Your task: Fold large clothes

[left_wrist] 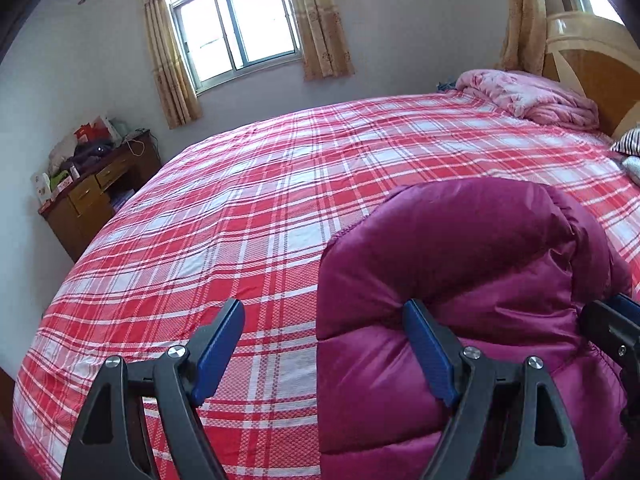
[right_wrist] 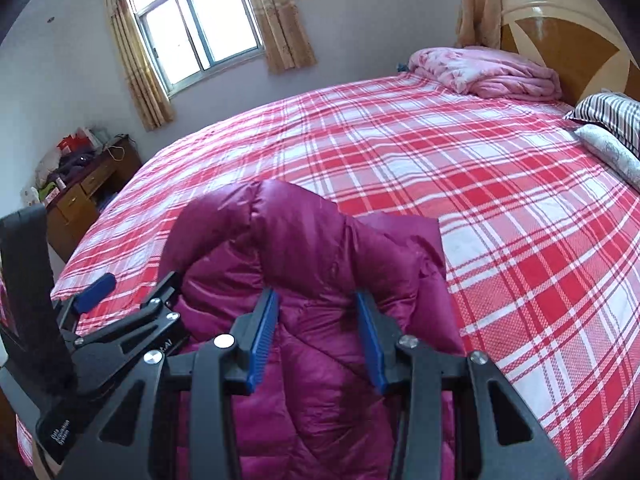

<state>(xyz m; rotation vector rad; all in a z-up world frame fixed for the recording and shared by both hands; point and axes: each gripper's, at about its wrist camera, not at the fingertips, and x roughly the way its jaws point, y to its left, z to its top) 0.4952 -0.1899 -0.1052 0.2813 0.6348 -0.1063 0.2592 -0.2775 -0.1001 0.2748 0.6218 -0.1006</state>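
A magenta puffer jacket (left_wrist: 460,264) lies bunched on the red plaid bed (left_wrist: 240,208), its upper part folded over toward me. My left gripper (left_wrist: 324,312) is open; its right finger presses the jacket's left edge and its left finger hangs over bare sheet. In the right wrist view the jacket (right_wrist: 304,248) fills the lower middle. My right gripper (right_wrist: 316,300) is open with a fold of the jacket between its blue pads (right_wrist: 264,328); I cannot tell whether they pinch it. The left gripper shows there too (right_wrist: 96,284).
A pink quilt (left_wrist: 528,96) is bundled by the wooden headboard (left_wrist: 588,60). Striped and white pillows (right_wrist: 612,128) lie at the bed's right side. A cluttered wooden desk (left_wrist: 96,188) stands at the far left under the window (left_wrist: 236,28).
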